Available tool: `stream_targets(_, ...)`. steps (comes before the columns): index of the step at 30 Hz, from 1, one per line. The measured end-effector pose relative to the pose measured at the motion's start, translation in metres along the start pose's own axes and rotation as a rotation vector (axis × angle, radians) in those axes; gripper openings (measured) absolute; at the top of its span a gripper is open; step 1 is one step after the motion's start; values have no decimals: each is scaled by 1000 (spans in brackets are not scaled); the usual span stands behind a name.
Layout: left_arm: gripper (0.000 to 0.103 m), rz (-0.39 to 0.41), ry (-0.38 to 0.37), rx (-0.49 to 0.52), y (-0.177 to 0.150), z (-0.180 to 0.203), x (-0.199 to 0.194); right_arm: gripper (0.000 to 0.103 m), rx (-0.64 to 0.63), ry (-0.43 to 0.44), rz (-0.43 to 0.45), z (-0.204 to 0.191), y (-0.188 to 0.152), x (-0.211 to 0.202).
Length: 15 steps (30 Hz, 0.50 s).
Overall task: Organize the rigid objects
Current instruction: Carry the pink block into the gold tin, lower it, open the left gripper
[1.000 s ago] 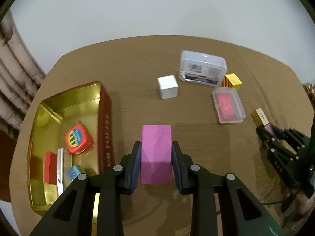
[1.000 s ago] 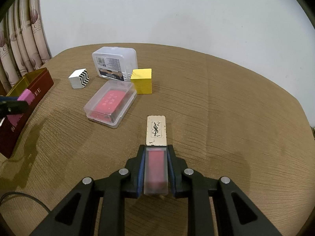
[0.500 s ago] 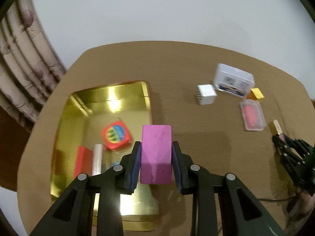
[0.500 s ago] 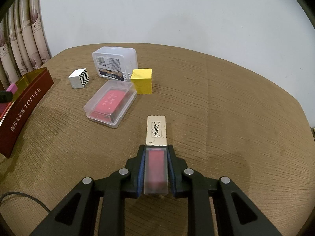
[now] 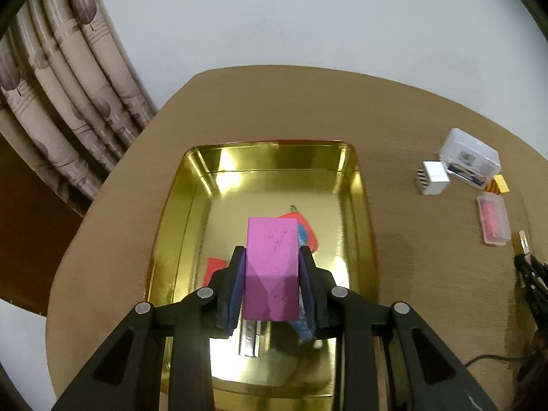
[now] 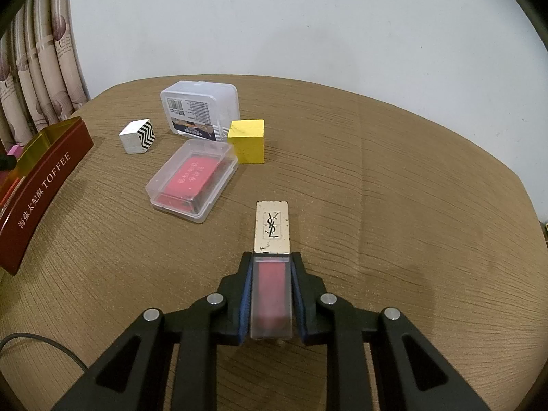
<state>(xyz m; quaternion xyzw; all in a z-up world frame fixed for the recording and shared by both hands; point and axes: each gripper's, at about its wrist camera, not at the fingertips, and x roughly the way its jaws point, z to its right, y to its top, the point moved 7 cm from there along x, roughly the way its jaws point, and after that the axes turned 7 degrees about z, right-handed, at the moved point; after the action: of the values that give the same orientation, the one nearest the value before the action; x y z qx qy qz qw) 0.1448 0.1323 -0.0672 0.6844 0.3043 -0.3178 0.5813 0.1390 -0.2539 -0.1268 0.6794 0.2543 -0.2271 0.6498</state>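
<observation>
My left gripper (image 5: 272, 257) is shut on a pink block (image 5: 272, 263) and holds it above the gold tin tray (image 5: 270, 167). Under it in the tray lie a red tape measure (image 5: 310, 233), a red flat piece (image 5: 214, 269), a silver bar (image 5: 250, 339) and a blue item (image 5: 303, 328), all partly hidden. My right gripper (image 6: 272, 263) is shut on a lipstick tube (image 6: 272, 250) with a gold cap, low over the table. The tray's red wall (image 6: 37, 188) shows at the left of the right wrist view.
On the brown table lie a clear box with a red insert (image 6: 193, 179), a yellow cube (image 6: 247, 140), a zigzag-patterned white cube (image 6: 137, 135) and a larger clear box (image 6: 200, 111). Curtains (image 5: 61, 78) hang at the left. A cable (image 6: 41, 346) lies near the front edge.
My left gripper has carried the pink block left and up, from beside the tray to over its middle. My right gripper and the lipstick tube have not moved.
</observation>
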Motion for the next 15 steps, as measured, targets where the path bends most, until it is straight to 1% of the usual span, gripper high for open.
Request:
stream_targets(7,27,-15,24,-19,-2,-22,13,21,0,-1,0,0,0,0)
stream_targets(15,27,-51,39,-45,-1,-35,34,21,-2,-1,-1,0,0,1)
